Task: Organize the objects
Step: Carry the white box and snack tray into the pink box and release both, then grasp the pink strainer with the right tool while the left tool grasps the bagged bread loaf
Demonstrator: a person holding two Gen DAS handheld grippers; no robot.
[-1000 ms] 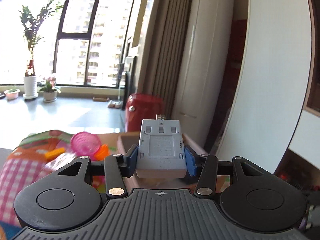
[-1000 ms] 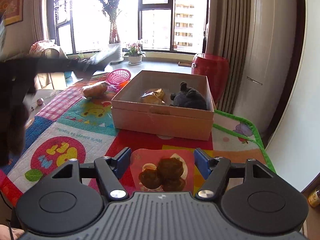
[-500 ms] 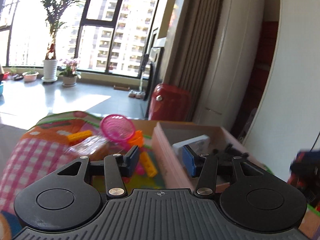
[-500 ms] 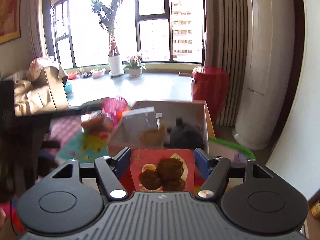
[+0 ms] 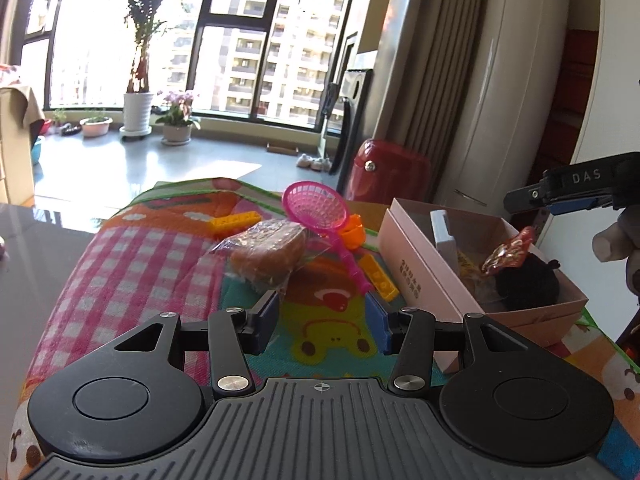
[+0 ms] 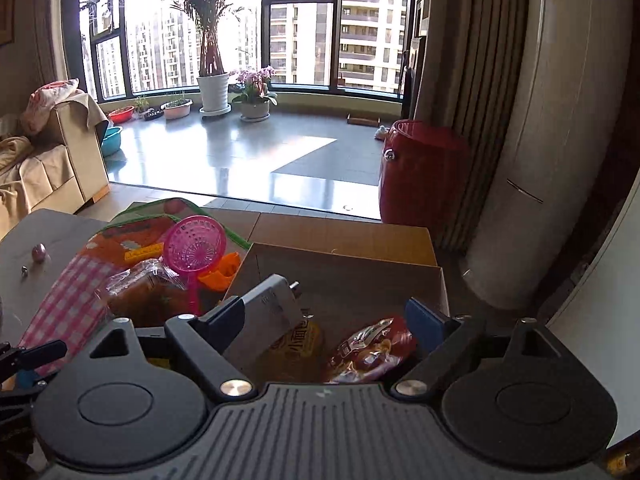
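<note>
My left gripper (image 5: 326, 322) is open and empty, low over the colourful play mat (image 5: 132, 264). Just ahead of it lie a wrapped bread (image 5: 268, 256), a pink toy strainer (image 5: 316, 208) and yellow bricks (image 5: 380, 278). The pink cardboard box (image 5: 416, 280) stands to its right. It holds a grey power adapter (image 5: 442, 232), a red snack packet (image 5: 508, 250) and a black plush toy (image 5: 524, 284). My right gripper (image 6: 326, 318) is open above the box (image 6: 344, 268). The red snack packet (image 6: 372, 350) lies loose below it, beside the adapter (image 6: 268, 316).
A red stool (image 5: 386, 172) and a tall white air conditioner (image 5: 492, 92) stand behind the table. An orange toy (image 5: 354, 232) lies by the strainer. A sofa (image 6: 48, 160) is at the left. Small beads (image 6: 38, 254) lie on the grey tabletop.
My left gripper let the grey adapter go into the box and pulled back over the mat. My right gripper moved over the box and opened, dropping the red snack packet inside.
</note>
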